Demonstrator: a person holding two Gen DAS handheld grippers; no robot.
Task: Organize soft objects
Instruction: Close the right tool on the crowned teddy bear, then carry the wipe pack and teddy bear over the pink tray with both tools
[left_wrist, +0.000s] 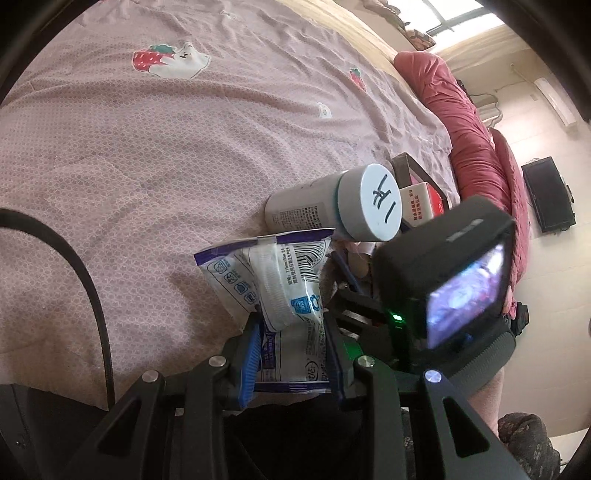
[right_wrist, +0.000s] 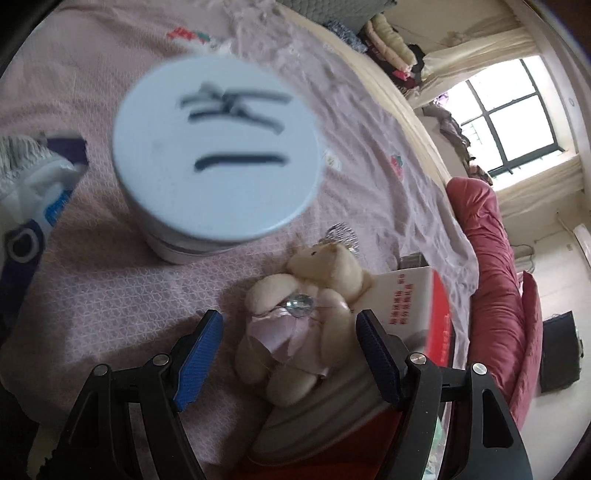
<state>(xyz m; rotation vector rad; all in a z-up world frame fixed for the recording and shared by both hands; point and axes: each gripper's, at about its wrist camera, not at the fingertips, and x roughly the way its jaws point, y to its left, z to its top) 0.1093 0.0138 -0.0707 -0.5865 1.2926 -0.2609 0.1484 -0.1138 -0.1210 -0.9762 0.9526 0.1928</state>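
My left gripper is shut on a white and purple tissue pack and holds it above the pink bed cover. The pack's edge also shows at the far left of the right wrist view. My right gripper is open, its blue pads on either side of a small cream teddy bear in a pink dress, not pressing it. The bear lies on a white and red box. The right gripper's camera body shows in the left wrist view.
A white canister with a pale blue lid lies on the bed just beyond the bear, also in the left wrist view. A red quilt is bunched along the bed's right edge. A dark tray holds the box.
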